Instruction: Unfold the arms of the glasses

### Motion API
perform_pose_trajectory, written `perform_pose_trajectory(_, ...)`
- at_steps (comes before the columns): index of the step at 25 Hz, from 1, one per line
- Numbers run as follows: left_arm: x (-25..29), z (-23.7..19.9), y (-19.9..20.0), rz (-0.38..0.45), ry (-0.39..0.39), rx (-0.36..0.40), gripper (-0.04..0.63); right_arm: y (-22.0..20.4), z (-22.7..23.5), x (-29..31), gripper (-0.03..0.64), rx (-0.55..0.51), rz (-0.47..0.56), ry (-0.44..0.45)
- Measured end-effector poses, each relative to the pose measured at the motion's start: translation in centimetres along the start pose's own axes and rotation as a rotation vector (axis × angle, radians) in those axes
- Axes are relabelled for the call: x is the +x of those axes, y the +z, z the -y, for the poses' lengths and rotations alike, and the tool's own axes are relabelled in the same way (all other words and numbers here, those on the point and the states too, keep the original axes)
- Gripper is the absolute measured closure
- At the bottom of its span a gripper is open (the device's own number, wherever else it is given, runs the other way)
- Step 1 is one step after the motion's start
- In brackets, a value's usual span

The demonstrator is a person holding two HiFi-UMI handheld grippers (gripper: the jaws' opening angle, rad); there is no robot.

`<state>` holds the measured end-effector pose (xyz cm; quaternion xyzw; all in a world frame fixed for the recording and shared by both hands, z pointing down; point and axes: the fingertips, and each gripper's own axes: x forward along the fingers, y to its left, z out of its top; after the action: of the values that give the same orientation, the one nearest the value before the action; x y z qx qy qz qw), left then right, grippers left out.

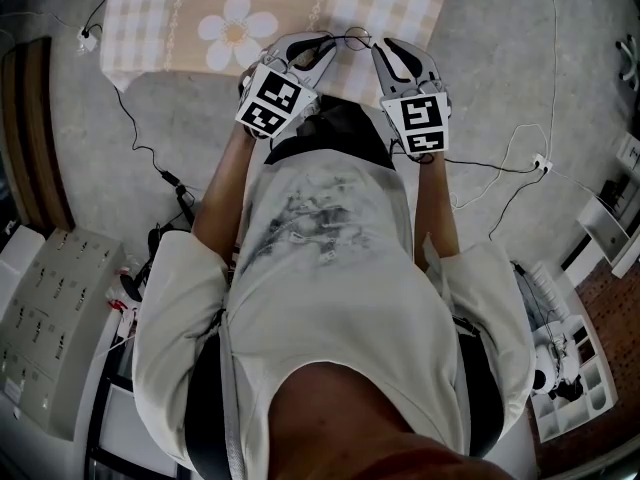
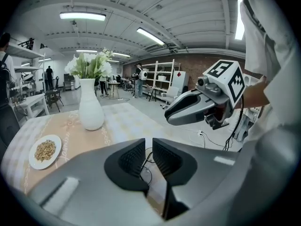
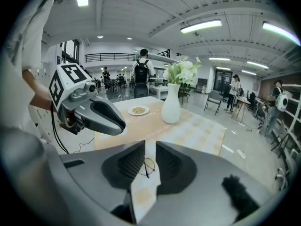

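The glasses (image 3: 146, 169) are lying on the table (image 3: 202, 126), near its front edge. The left gripper (image 2: 148, 150) and the right gripper (image 3: 150, 155) are hanging side by side over them, both pointing down. The jaws of each gripper are standing a little spread, with a narrow gap, and are pinching nothing. The glasses are showing through both gaps.

Grey floor (image 1: 520, 68); ceiling strip lights (image 2: 82, 16) — brick wall (image 2: 197, 64).
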<state>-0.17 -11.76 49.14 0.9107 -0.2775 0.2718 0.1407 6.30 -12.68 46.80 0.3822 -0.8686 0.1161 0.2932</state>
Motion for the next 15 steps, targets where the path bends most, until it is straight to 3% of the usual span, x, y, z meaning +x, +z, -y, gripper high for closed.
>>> perform_pose_trajectory(15,2.6,-0.2,-2.2,-0.096,-0.058,0.058,0.512,-2.0,0.3,1.7,0.522,0.004,-0.061,0.013)
